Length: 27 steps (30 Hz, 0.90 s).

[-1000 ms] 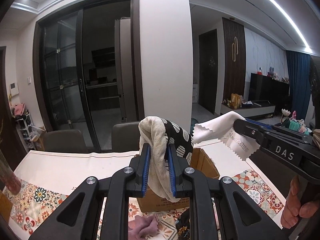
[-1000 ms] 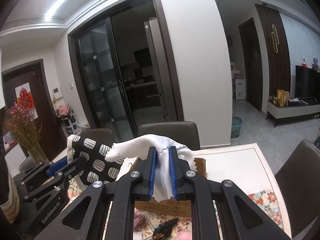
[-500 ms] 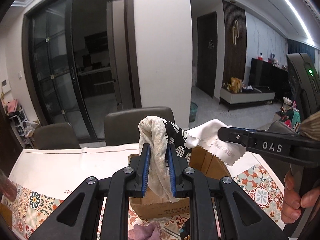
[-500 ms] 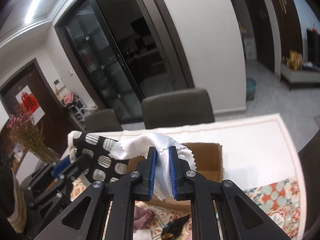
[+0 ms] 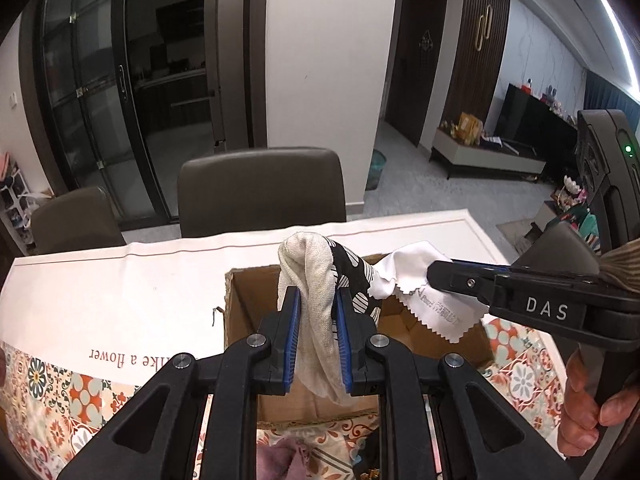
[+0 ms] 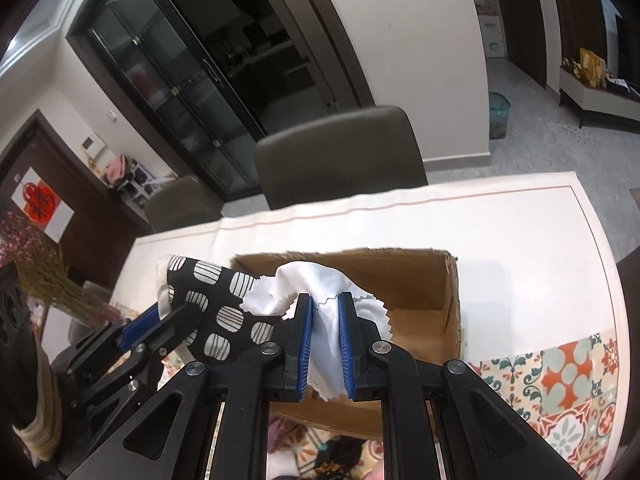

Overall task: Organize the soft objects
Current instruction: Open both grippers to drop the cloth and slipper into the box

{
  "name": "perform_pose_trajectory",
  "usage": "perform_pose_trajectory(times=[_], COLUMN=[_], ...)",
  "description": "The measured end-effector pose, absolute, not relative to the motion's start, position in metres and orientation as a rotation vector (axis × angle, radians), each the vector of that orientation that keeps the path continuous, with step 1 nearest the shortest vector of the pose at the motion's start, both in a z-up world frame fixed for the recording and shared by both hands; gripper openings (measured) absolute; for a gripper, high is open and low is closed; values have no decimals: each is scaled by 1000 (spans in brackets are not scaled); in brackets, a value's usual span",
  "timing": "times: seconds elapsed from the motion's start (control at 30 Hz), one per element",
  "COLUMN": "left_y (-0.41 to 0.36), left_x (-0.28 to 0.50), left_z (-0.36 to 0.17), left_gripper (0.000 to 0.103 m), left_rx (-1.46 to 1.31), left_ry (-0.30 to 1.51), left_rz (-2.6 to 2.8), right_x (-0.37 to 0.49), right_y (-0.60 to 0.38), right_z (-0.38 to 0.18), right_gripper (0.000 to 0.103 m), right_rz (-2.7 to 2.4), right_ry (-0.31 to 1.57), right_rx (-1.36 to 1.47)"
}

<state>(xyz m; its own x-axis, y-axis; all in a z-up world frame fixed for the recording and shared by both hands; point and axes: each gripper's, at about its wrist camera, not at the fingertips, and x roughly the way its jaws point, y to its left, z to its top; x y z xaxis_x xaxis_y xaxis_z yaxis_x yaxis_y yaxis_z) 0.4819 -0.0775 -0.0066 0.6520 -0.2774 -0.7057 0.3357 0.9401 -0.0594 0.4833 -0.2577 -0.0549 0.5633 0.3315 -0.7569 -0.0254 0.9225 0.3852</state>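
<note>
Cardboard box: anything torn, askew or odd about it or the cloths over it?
Nothing alarming. The cardboard box stands open with a ragged, uneven rim. The left gripper grips a black-and-white patterned cloth; the right gripper grips a white zigzag-edged cloth. The two cloths touch over the box.

Two grippers were in view: the left gripper (image 5: 316,336) and the right gripper (image 6: 325,340). Each pinched one cloth, so two cloths were held: a black cloth with white ovals and a cream lining (image 5: 320,284) and a white cloth with zigzag edges (image 6: 326,316). One open cardboard box (image 6: 408,280) stood on the tabletop (image 5: 140,280) near its far edge. Two dark chairs (image 5: 260,192) stood beyond that far edge. At the near edge lay one pinkish cloth (image 5: 280,456); a dark item beside it was too hidden to count
</note>
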Motion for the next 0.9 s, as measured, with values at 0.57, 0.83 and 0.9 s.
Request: perform_pose_trajectory(times=[0.57,0.83,0.9], left_y=[-90,-82,-81], left_x=[494,477,470], left_z=[-37,-26,-24], left_gripper=[38,38,39], left_rx=[120,159,169], left_ry=[864,825,812], left_rz=[-342,-309,-297], right_x=[492,476,468], right_y=[-262,-259,-257], right_z=[-85,-70,-65], right_gripper=[34,34,34], right_rz=[151,131,124], right_ry=[1052,1015,996], right_rx=[271,240,223])
